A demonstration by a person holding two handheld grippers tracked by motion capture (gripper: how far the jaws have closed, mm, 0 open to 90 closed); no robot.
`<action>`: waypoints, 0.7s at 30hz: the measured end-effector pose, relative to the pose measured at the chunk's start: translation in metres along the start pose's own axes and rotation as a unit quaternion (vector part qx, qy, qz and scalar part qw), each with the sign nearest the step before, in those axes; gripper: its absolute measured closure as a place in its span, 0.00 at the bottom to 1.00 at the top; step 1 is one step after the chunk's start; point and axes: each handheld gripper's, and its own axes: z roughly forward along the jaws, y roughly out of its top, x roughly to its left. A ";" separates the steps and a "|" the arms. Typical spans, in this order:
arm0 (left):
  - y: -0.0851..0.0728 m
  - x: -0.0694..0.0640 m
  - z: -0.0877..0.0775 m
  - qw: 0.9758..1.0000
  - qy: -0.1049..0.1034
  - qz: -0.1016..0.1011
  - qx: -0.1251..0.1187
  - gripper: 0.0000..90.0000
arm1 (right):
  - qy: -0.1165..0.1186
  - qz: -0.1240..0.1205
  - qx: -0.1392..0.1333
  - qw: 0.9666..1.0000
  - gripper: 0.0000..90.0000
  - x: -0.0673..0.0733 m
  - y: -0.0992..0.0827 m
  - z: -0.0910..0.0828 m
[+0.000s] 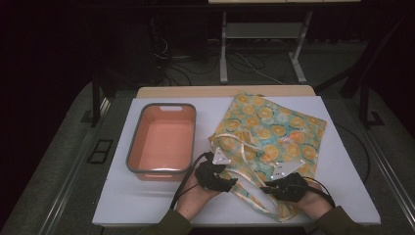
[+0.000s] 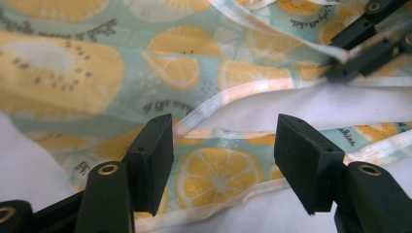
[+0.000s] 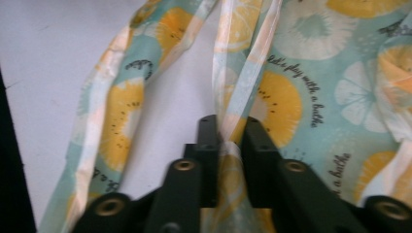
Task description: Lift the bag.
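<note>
Both of our hands come in at the near edge of the white table [image 1: 342, 161], each carrying a black gripper. We hold the right gripper [image 3: 228, 133] clamped on a strap [image 3: 243, 73] of the fabric bag [image 1: 274, 132]: in the right gripper view its two jaws stand almost together with the pale-edged strip pinched between them, and the strap runs up and away from the tips toward the bag's body. A second strap loop [image 3: 111, 116] lies flat on the table to the left of those jaws, apart from them.

We hold the left gripper [image 2: 223, 141] with its jaws apart (nothing pressed between them). In the left gripper view a fold of the printed cloth and a thin strap lie just beyond and below the gap, and we cannot tell whether the tips touch the cloth. Farther off, at the upper right of that view, the right gripper's jaws show on the strap.

From above, the bag, printed with orange slices on pale green, spreads ahead of both grippers, its straps trailing back between them. An orange tub [image 1: 164, 139] sits ahead and to the left of the left gripper, just beside the bag.
</note>
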 end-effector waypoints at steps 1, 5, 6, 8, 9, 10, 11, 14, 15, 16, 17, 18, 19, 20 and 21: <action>0.000 0.000 0.000 1.000 0.003 0.000 0.002 0.42 | 0.000 0.004 0.000 1.000 0.97 -0.001 0.000 0.000; 0.002 0.000 0.001 1.000 0.016 -0.004 -0.003 0.42 | -0.004 0.006 -0.002 1.000 0.99 -0.006 -0.001 -0.006; 0.002 0.000 0.001 1.000 0.016 -0.004 -0.003 0.42 | -0.005 0.006 -0.006 1.000 0.99 -0.008 -0.002 -0.009; 0.004 -0.001 0.004 1.000 0.026 -0.008 -0.002 0.40 | -0.008 0.008 -0.010 1.000 0.99 -0.013 -0.003 -0.015; 0.004 -0.001 0.004 1.000 0.026 -0.008 -0.002 0.40 | -0.011 0.011 -0.013 1.000 0.99 -0.015 -0.005 -0.018; 0.006 -0.003 0.007 0.999 0.032 -0.004 -0.002 0.39 | -0.014 0.016 -0.016 1.000 0.99 -0.019 -0.007 -0.022; 0.007 -0.003 0.009 0.999 0.040 -0.003 -0.001 0.39 | -0.014 0.021 -0.022 0.999 0.99 -0.022 -0.009 -0.026; 0.011 -0.002 0.017 0.998 0.061 -0.002 0.001 0.38 | -0.010 0.037 -0.039 0.999 0.99 -0.028 -0.015 -0.034; 0.012 -0.001 0.020 0.998 0.067 -0.009 -0.002 0.38 | -0.010 0.036 -0.043 0.998 0.99 -0.029 -0.016 -0.036; 0.013 0.001 0.022 0.997 0.073 -0.017 -0.007 0.38 | -0.011 0.037 -0.044 0.998 0.99 -0.030 -0.016 -0.037; 0.014 0.002 0.024 0.997 0.080 -0.020 -0.009 0.38 | -0.014 0.037 -0.045 0.998 0.99 -0.031 -0.015 -0.038; 0.015 0.004 0.026 0.996 0.087 -0.022 -0.009 0.37 | -0.017 0.036 -0.045 0.998 0.99 -0.032 -0.015 -0.039; 0.016 0.006 0.028 0.995 0.090 -0.028 -0.008 0.36 | -0.018 0.038 -0.045 0.998 0.99 -0.033 -0.016 -0.040; 0.016 0.009 0.030 0.995 0.091 -0.037 -0.012 0.36 | -0.018 0.039 -0.047 0.998 0.99 -0.035 -0.016 -0.040; 0.017 0.012 0.031 0.995 0.085 -0.049 -0.020 0.35 | -0.018 0.039 -0.047 0.998 0.99 -0.035 -0.016 -0.040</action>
